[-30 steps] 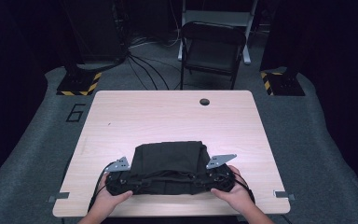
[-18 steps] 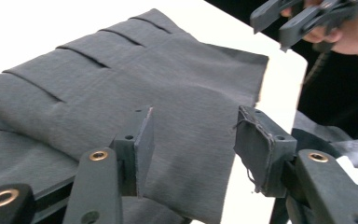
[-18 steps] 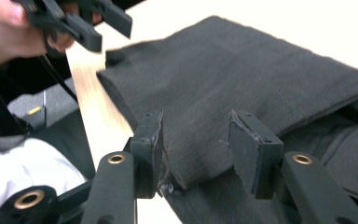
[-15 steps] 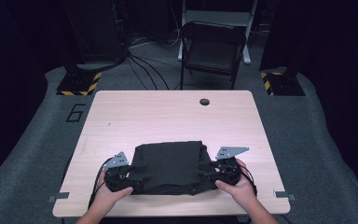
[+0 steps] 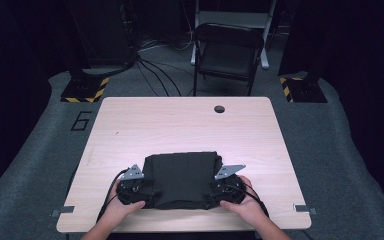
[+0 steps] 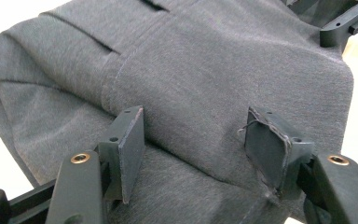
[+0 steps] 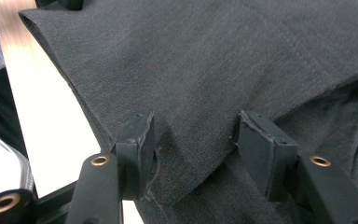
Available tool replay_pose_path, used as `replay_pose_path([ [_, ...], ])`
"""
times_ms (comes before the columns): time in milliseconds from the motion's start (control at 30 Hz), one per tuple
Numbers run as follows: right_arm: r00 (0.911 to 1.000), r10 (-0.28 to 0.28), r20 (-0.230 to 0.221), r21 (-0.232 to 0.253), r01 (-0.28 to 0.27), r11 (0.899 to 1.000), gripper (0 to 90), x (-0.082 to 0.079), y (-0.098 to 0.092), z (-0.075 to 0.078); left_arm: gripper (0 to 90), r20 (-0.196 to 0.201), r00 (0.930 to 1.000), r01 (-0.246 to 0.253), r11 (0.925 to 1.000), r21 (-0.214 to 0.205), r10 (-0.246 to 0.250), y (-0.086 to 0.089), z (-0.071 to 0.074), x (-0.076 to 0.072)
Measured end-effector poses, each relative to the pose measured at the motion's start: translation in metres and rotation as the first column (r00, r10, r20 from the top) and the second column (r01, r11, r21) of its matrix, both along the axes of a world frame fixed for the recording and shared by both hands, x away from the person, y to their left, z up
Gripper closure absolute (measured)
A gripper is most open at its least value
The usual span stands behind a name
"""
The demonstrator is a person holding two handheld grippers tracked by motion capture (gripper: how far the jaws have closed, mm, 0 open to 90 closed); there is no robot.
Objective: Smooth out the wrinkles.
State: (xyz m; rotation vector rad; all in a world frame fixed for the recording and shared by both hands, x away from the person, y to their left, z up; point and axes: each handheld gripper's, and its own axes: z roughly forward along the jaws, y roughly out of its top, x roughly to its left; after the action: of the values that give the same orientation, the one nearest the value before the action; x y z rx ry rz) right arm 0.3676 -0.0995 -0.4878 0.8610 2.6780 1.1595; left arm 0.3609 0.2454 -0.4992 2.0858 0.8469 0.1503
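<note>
We count one folded dark grey garment (image 5: 181, 179), flat at the near-middle of the one wooden table (image 5: 180, 125), close to the near edge. Two tongs, one per hand: left tongs (image 5: 142, 186) at the garment's left edge, right tongs (image 5: 220, 187) at its right edge. Left tongs (image 6: 193, 140) have just been opening; the pads stand apart with cloth (image 6: 205, 84) lying between them, not pinched. Right tongs (image 7: 193, 140) have also just been opening; a fold of the garment (image 7: 214, 70) sits in the gap, and the pads are not pressing on it. Readable writing: one "6" (image 5: 81, 120) on the grey floor mat left of the table. One folding chair (image 5: 227, 50) behind the table, and one round hole (image 5: 219, 109) near the table's far edge.
</note>
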Motion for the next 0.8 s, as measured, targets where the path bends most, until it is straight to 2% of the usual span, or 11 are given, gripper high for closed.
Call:
replay_pose_path([
  [100, 0.9999, -0.004, -0.014, -0.003, 0.004, 1.0, 46.0, 0.001, 0.0, -0.004, 37.9, -0.01, 0.9999, 0.003, 1.0, 0.004, -0.003, 0.001, -0.003, 0.002],
  [167, 0.9998, -0.013, -0.013, -0.008, 0.013, 1.0, 45.7, 0.0, 0.001, -0.006, 37.9, 0.0, 1.0, -0.008, 1.0, 0.001, 0.008, 0.0, -0.005, 0.002],
  [233, 0.9999, -0.006, -0.013, -0.009, 0.006, 1.0, 45.0, 0.001, 0.001, -0.007, 37.9, -0.002, 1.0, 0.003, 0.9999, 0.012, -0.003, 0.001, -0.005, 0.003],
  [433, 0.9994, -0.023, -0.027, -0.004, 0.023, 1.0, 43.7, 0.003, 0.0, -0.01, 38.1, -0.006, 1.0, -0.006, 1.0, 0.005, 0.006, 0.001, -0.008, 0.005],
  [500, 0.9994, -0.024, -0.027, -0.004, 0.024, 1.0, 43.6, 0.003, 0.0, -0.01, 38.4, 0.005, 0.9999, -0.011, 0.9999, 0.012, 0.011, 0.0, -0.008, 0.005],
  [733, 0.9992, -0.029, -0.028, -0.006, 0.029, 1.0, 43.5, 0.002, 0.0, -0.011, 38.5, 0.003, 1.0, -0.005, 0.9997, 0.023, 0.005, 0.0, -0.009, 0.005],
  [800, 0.9995, -0.024, -0.022, -0.008, 0.024, 1.0, 43.6, 0.002, -0.001, -0.011, 38.5, 0.004, 1.0, -0.007, 0.9999, 0.014, 0.007, 0.0, -0.01, 0.005],
])
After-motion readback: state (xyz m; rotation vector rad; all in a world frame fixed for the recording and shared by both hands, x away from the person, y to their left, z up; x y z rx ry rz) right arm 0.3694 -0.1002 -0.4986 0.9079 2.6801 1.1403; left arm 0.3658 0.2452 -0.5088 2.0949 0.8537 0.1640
